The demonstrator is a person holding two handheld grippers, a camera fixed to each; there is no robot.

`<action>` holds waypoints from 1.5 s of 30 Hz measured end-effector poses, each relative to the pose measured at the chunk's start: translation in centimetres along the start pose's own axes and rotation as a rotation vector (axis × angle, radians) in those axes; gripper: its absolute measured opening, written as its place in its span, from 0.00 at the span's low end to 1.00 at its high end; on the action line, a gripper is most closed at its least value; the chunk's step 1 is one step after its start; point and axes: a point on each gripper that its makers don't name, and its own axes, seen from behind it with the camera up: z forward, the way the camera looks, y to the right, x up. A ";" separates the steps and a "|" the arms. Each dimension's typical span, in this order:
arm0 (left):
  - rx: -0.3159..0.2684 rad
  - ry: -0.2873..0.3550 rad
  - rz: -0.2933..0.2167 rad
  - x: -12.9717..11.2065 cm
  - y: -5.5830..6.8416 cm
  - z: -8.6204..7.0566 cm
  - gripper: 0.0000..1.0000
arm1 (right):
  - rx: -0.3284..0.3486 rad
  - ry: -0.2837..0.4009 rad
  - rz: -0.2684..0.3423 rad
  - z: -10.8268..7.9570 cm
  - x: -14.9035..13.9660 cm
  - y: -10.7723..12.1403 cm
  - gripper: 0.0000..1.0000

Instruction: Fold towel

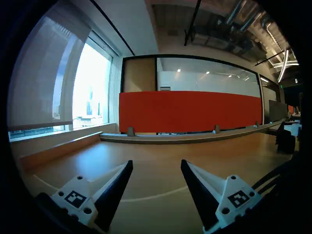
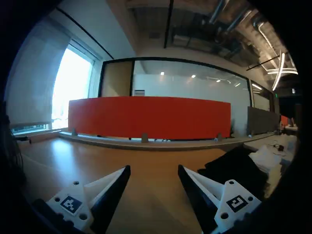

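Finds the left gripper (image 1: 156, 161) released in the left gripper view, fingers spread wide above the wooden table (image 1: 163, 148) with nothing between them. Looks toward a red divider panel (image 1: 191, 111) at 12 o'clock and a bright window (image 1: 91, 93) at 9 o'clock. Finds the right gripper (image 2: 154, 166) likewise released in the right gripper view, fingers parted over bare wood. Places the black towel (image 2: 234, 165) crumpled on the table at 4 o'clock, just beside the finger on that side but apart from it. Notes a white folded stack (image 2: 269, 158) just behind the towel at 3 o'clock.
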 end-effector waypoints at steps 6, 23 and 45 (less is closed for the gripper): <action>0.000 0.000 0.000 0.0 0.0 0.0 0.91 | -0.001 0.008 0.031 -0.1 -0.4 0.6 0.94; 0.000 0.000 0.000 -0.1 0.0 0.0 0.91 | -0.013 0.019 0.025 -0.3 -2.0 0.7 0.94; 0.000 0.000 0.000 -0.1 0.0 0.0 0.91 | -0.012 0.023 0.014 -0.7 -2.0 0.4 0.95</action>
